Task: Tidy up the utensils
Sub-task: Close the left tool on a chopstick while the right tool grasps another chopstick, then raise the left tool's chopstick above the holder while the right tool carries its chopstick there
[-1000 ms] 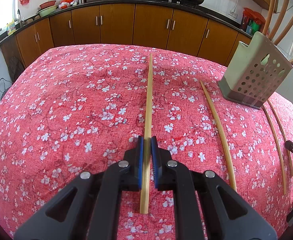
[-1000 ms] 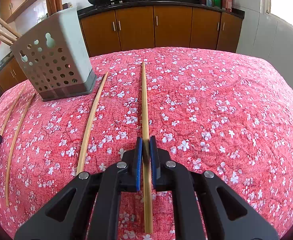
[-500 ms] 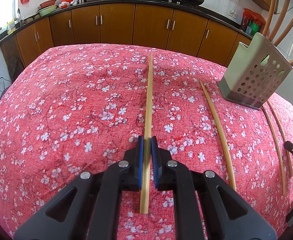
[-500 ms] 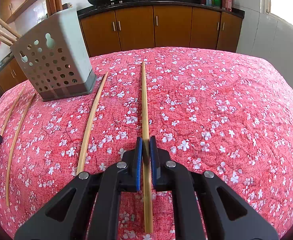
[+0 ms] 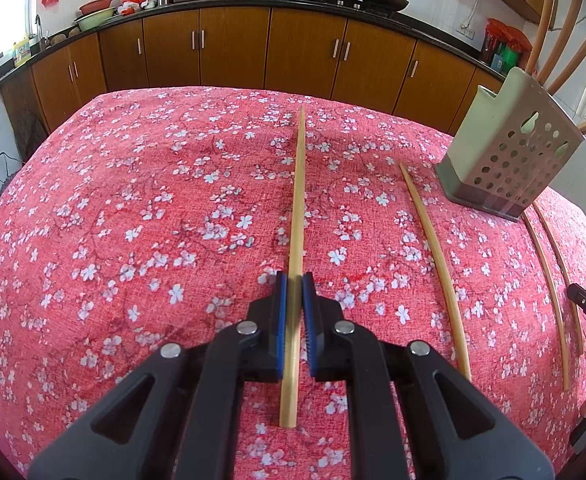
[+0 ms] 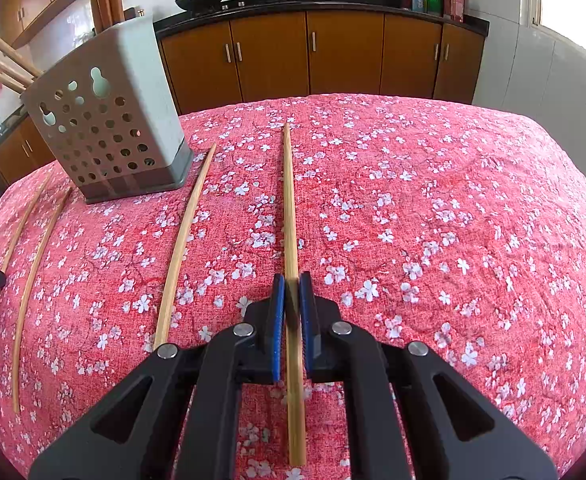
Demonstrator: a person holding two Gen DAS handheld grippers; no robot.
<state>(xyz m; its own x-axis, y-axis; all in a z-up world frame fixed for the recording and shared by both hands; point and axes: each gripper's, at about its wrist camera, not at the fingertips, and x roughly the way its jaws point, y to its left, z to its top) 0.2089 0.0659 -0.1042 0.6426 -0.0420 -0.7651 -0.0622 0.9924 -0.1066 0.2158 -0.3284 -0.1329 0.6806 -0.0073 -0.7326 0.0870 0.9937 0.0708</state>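
**Two claws, one chopstick each, holder waiting**

Kitchen cabinets in brown wood back a surface (image 5: 93, 240) draped in coarse red cloth with white blossoms. On it, the left claw (image 5: 294, 280) is closed on a pale bamboo chopstick (image 5: 297, 200), pinched between blue ribbed pads; the right claw (image 6: 291, 280) grips a second chopstick (image 6: 289, 200) likewise. Both sticks are slim, straight and tapered, pointing away. Other loose chopsticks (image 6: 181, 240) lie beside the perforated grey-green plastic chopstick holder (image 6: 109, 120), which already carries several sticks. The pick-up seems in hand; next, I judge, each stick must be lifted, tipped upright and dropped into the holder's open top.
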